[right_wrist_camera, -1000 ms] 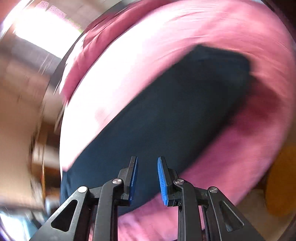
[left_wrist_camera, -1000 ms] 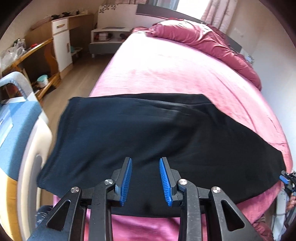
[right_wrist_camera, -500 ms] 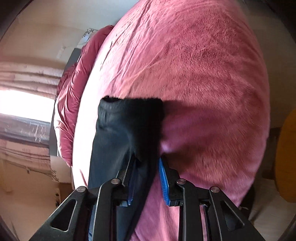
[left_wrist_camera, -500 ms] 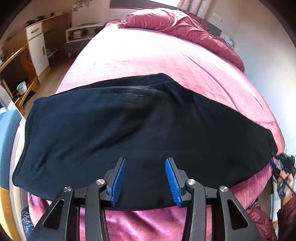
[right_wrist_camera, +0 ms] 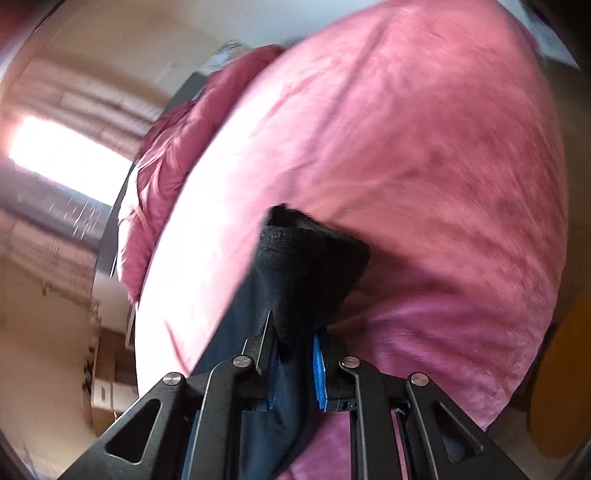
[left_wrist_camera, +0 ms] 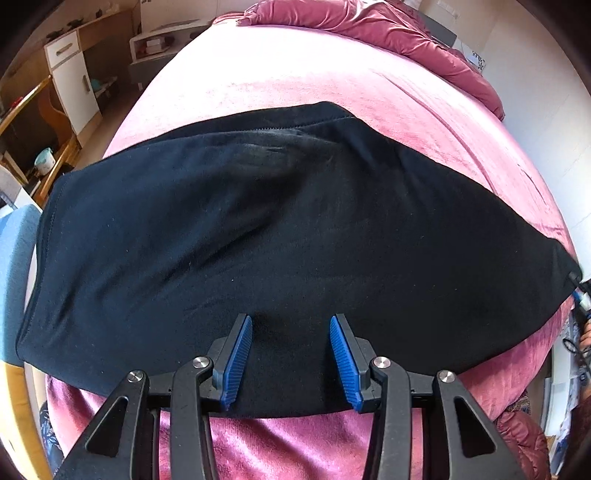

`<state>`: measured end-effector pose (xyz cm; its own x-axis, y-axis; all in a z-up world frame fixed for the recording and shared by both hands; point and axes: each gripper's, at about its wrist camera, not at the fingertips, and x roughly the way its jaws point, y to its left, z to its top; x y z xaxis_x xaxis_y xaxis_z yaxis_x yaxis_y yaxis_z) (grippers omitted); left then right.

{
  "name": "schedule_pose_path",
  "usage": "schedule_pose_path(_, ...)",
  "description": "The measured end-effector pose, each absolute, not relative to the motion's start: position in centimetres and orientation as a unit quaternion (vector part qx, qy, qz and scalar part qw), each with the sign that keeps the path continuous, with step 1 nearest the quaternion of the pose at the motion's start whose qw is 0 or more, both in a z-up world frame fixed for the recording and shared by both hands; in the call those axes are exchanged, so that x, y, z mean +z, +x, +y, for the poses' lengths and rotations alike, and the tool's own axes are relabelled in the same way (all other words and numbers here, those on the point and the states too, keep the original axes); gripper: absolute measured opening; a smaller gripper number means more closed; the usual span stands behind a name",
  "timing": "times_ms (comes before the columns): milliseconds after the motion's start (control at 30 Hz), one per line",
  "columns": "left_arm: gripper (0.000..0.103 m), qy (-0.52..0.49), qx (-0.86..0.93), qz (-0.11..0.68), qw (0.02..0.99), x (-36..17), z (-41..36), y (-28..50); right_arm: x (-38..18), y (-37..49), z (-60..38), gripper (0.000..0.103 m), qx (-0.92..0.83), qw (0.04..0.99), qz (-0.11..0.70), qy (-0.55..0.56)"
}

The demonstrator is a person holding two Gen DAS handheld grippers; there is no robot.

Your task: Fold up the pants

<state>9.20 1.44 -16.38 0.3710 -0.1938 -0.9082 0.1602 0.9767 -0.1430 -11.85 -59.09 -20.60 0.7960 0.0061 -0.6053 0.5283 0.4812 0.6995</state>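
Observation:
The black pants lie spread across the foot of a pink bed, folded lengthwise, their ends at the bed's left and right sides. My left gripper is open and empty, just above the pants' near edge at the middle. My right gripper is shut on the right end of the pants, and black fabric bunches out between its fingers. It also shows at the far right edge of the left wrist view, at the pants' corner.
A crumpled pink duvet lies at the head of the bed. A wooden desk and white cabinet stand at the left, a low white shelf beyond. A blue and white object sits by the bed's left corner.
My right gripper has swung to the pants' right end, closed on it and lifted it slightly. My left gripper has moved closer over the pants and opened wider.

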Motion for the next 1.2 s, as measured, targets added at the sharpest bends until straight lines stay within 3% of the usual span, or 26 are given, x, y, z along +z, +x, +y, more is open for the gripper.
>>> schedule_pose_path(400, 0.045, 0.015, -0.119, 0.486, 0.866, -13.4, 0.3, 7.0, -14.7, -6.2, -48.7, 0.016, -0.061, 0.869, 0.327, 0.366)
schedule_pose_path(1200, 0.045, -0.051, -0.131, 0.497, 0.856, -13.5, 2.8, 6.5, -15.7, 1.2, -32.8, 0.016, 0.042, 0.869, 0.435, 0.231)
